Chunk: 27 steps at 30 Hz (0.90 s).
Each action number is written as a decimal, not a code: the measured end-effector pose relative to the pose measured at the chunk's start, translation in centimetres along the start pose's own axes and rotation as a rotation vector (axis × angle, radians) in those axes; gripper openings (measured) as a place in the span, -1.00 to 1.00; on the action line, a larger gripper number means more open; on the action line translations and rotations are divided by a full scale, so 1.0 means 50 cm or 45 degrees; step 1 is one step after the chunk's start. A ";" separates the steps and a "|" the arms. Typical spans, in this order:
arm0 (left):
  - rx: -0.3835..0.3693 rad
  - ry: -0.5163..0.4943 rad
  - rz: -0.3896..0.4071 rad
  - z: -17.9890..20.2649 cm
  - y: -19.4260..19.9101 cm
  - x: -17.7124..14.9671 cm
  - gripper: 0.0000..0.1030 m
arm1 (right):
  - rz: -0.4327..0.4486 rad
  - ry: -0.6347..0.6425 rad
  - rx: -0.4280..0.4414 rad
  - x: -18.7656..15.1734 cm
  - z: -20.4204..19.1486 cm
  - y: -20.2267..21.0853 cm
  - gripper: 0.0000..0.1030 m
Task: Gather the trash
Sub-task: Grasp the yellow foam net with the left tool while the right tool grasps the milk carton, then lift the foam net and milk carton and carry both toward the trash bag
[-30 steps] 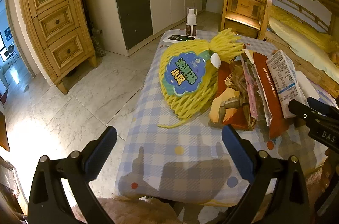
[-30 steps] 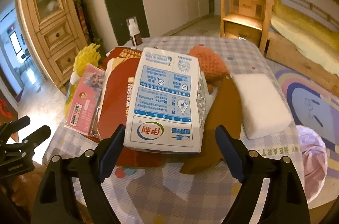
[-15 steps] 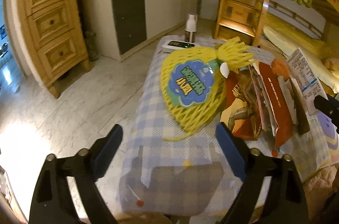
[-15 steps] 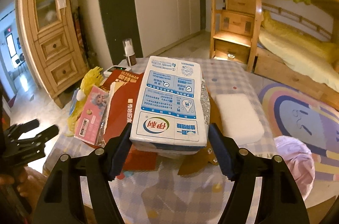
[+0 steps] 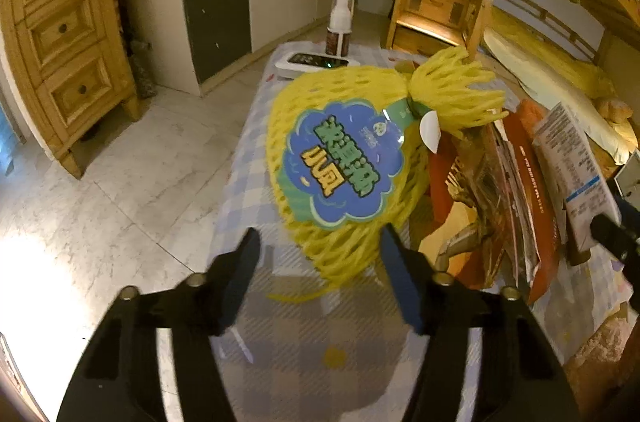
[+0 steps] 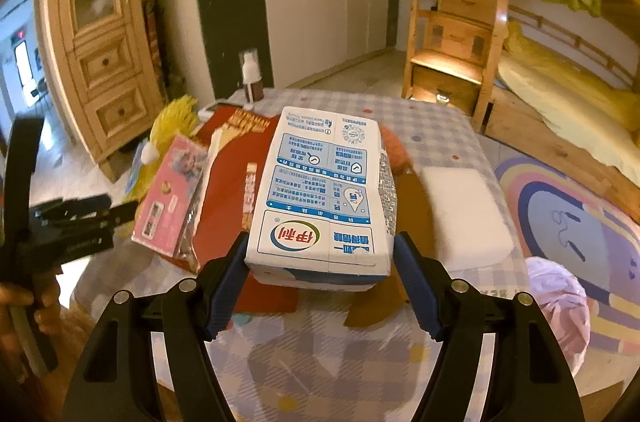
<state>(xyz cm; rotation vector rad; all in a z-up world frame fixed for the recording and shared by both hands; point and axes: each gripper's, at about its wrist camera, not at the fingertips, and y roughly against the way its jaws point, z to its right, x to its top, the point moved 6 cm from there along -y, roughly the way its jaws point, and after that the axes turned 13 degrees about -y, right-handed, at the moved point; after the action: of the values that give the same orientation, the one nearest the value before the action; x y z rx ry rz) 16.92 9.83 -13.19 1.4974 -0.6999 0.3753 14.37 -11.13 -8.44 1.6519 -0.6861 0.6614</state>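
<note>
Both wrist cameras look steeply down, close over the checked table (image 5: 248,182), apparently sharing its littered middle

The right tool (image 6: 320,250) gripped a white and blue milk carton (image 6: 324,198) by its near end, 1 blue pad on each side pressing its walls. The carton lay over a red paper bag (image 6: 228,190) on the checked desk (image 6: 360,362). Left of the bag sat a pink packet (image 6: 172,198) and a yellow foam net (image 6: 176,118). A white foam block (image 6: 464,218) lay right of the carton, apart from it. A small bottle (image 6: 252,78) stood upright at the far edge. At the left edge, a hand (image 6: 24,306) held the left tool (image 6: 124,208).
</note>
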 end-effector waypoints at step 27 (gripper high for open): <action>0.104 -0.009 0.420 0.005 0.180 0.136 -0.92 | 0.050 -0.021 -0.020 0.017 0.017 0.044 0.38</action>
<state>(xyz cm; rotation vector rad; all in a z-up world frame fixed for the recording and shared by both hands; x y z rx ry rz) 16.32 8.88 -1.95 1.4606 -0.9503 0.6555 13.36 -12.40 -6.54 1.6350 -0.7358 0.6697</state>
